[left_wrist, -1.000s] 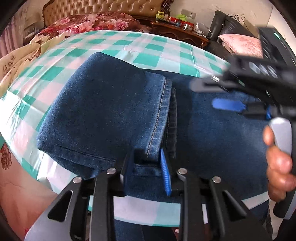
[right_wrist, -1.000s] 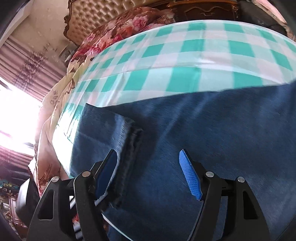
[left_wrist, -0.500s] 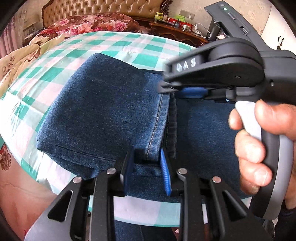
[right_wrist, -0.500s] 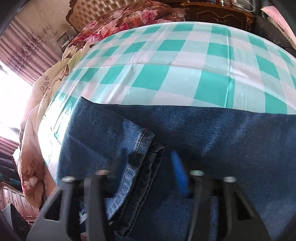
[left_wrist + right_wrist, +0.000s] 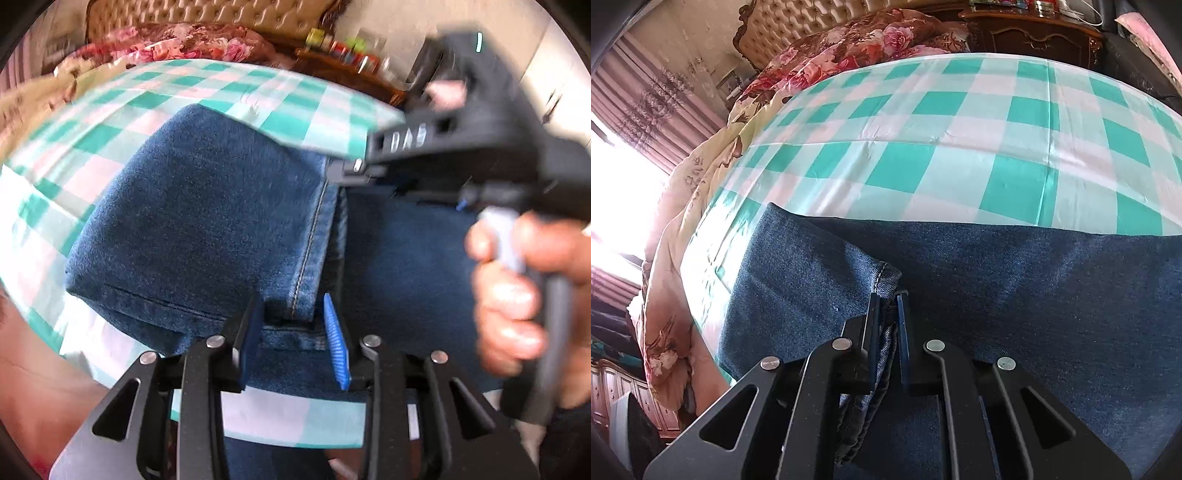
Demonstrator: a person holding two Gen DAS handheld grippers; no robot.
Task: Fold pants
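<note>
Dark blue jeans [image 5: 207, 229] lie folded on a green-and-white checked tablecloth [image 5: 110, 122]; the leg hems [image 5: 310, 258] rest on top of the lower layer. My left gripper [image 5: 293, 332] has its jaws a hem's width apart, one on each side of the near end of the hems. My right gripper [image 5: 886, 321] is shut on the far end of the hems [image 5: 882, 280]. In the left wrist view the right gripper's body [image 5: 461, 147] shows blurred over the jeans, held by a hand [image 5: 517, 291].
A bed with a floral quilt [image 5: 857, 48] and tufted headboard [image 5: 798, 22] stands behind the table. A dark wood cabinet [image 5: 1034, 33] with small items is at the back right. The table's near edge [image 5: 288, 421] runs under my left gripper. Bright curtains [image 5: 635, 147] are at the left.
My right gripper moved left onto the hems and closed on them. My left gripper's jaws spread a little around the hems' near end. The left wrist view is now blurred.
</note>
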